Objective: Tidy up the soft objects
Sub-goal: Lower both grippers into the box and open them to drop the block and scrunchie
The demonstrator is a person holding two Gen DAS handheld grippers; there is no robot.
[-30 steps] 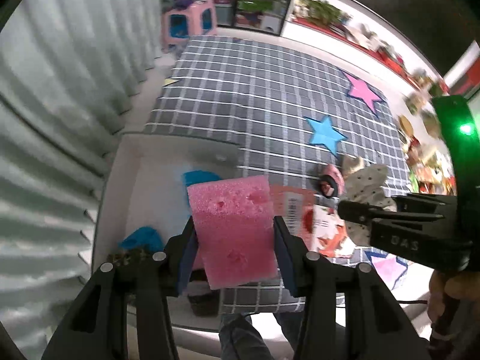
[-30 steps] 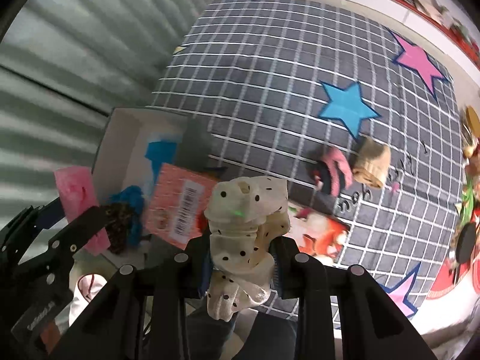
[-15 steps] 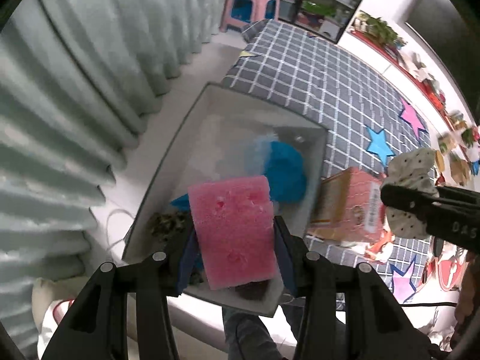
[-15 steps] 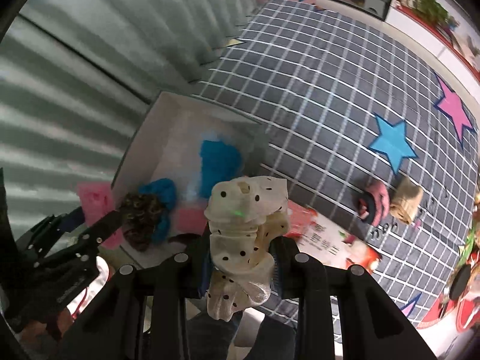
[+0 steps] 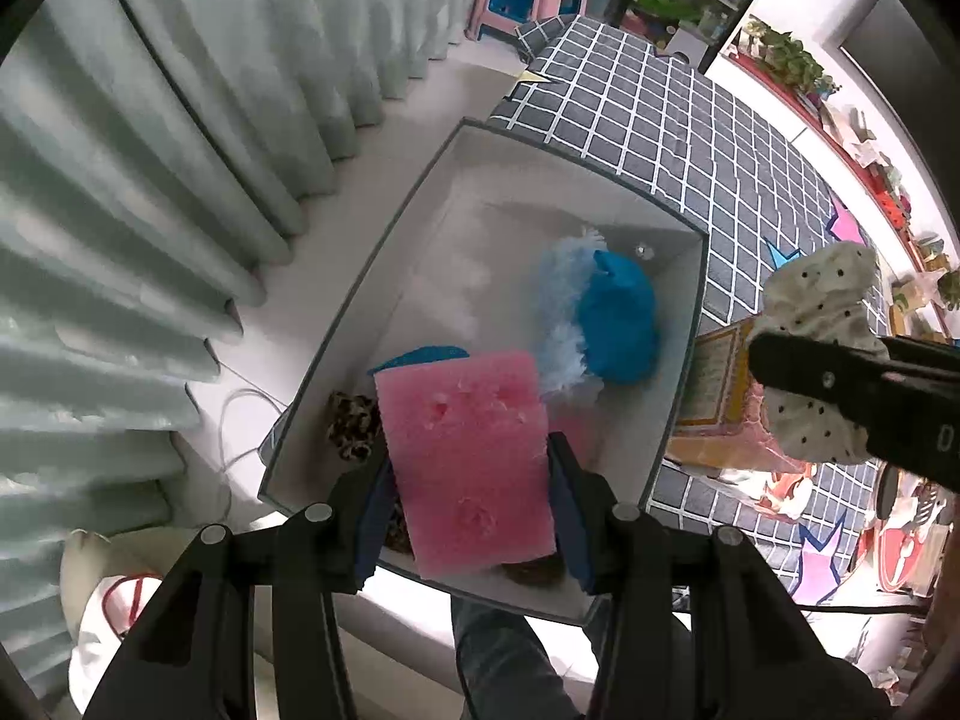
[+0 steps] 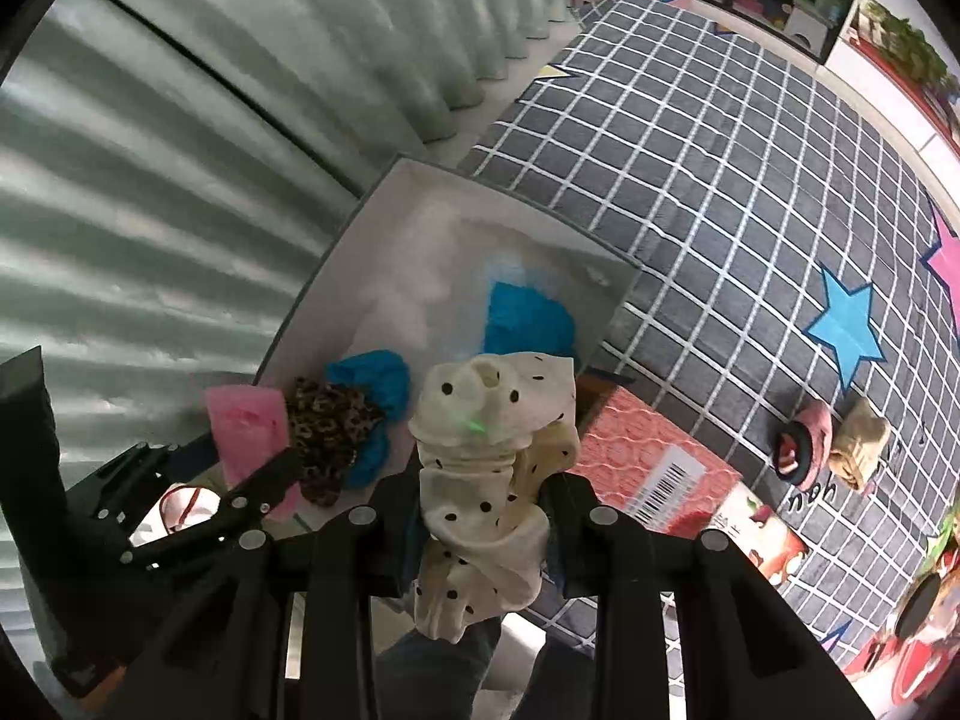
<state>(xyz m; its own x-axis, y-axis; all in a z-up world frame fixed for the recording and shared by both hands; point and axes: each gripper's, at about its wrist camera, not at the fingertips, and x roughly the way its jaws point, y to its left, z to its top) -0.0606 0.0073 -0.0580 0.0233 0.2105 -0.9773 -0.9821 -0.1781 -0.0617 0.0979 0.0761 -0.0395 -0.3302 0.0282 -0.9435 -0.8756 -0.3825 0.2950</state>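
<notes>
Our left gripper (image 5: 471, 480) clamps the sponge (image 5: 468, 456) above the box (image 5: 384, 276), ready to drop; our right gripper (image 6: 486, 516) pinches the dotted cloth (image 6: 486, 468) nearby, waiting its turn.

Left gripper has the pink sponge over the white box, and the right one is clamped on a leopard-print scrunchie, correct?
Not quite. In the right wrist view, the right gripper is clamped on a cream polka-dot scrunchie; the leopard-print scrunchie lies in the white box. The rest holds.

The white box's (image 5: 384, 276) far half lies open; blue plush (image 5: 621, 324) crowds its right wall.
</notes>
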